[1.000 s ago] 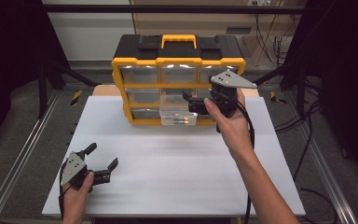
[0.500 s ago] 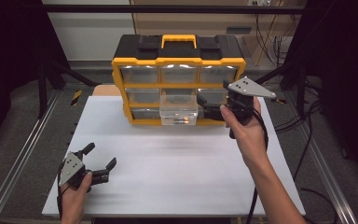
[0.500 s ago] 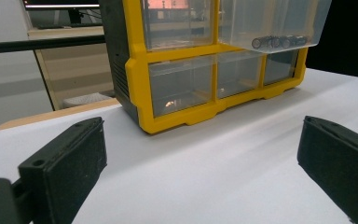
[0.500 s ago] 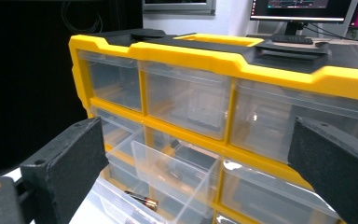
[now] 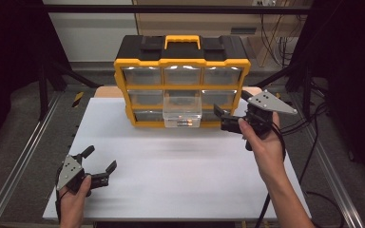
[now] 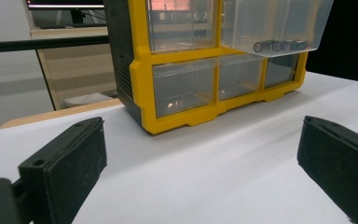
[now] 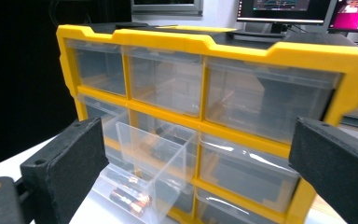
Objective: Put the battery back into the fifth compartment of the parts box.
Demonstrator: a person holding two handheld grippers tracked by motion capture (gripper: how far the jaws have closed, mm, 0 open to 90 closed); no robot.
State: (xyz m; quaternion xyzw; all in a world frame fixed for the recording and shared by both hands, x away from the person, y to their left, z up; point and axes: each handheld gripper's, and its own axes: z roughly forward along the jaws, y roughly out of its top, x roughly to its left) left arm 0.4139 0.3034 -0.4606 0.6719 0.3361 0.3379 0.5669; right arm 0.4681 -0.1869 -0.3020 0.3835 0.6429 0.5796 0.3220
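right hand-held gripper (image 5: 224, 119): raised, released, just beside the pulled-out drawer (image 5: 182, 115)
left hand-held gripper (image 5: 100, 167): low over the counter (image 5: 180, 180), jaws wide apart

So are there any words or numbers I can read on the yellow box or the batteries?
None can be read.
Organizer box: no label or brand shows on its yellow frame.
Batteries in the pulled-out drawer: markings too blurred to read.
Monitors behind the box: screen content too small to read.
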